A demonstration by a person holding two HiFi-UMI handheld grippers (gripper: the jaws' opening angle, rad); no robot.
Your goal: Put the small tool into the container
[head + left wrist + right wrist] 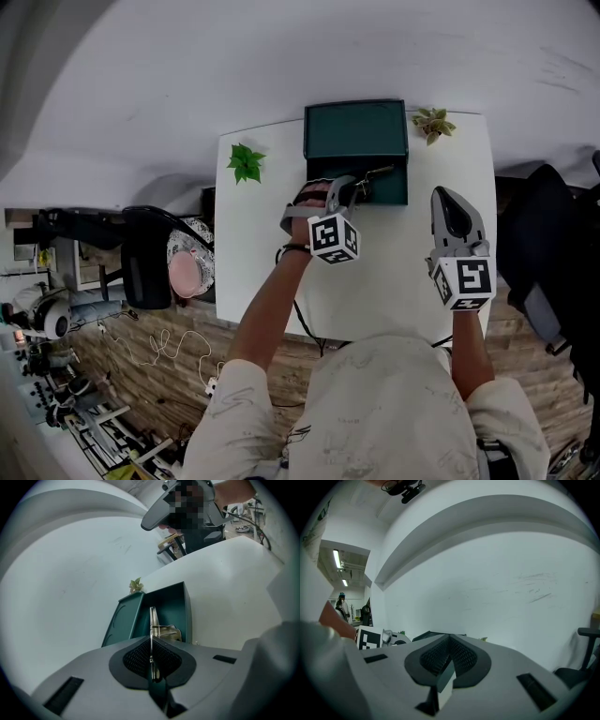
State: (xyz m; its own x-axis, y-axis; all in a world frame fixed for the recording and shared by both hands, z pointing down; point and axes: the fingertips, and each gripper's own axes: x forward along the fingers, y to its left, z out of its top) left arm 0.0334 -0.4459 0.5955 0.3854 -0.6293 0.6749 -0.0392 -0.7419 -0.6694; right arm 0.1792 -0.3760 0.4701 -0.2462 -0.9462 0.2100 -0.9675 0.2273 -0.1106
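Observation:
On the white table (375,281) a dark green container (398,192) stands with its lid folded back toward the wall. My left gripper (359,186) hovers at the box's front edge, shut on a small thin metal tool (377,173) that pokes out over the opening. In the left gripper view the tool (153,620) sticks forward from the closed jaws of the left gripper (151,641), above the container (176,604). My right gripper (443,197) is held above the table to the right of the box; its jaws (449,639) are shut with nothing between them.
A green leaf sprig (246,162) lies at the table's far left, and a small pale plant (433,123) sits beside the box's right corner. A black chair (145,258) stands left of the table, another dark chair (544,234) to the right. A white wall backs the table.

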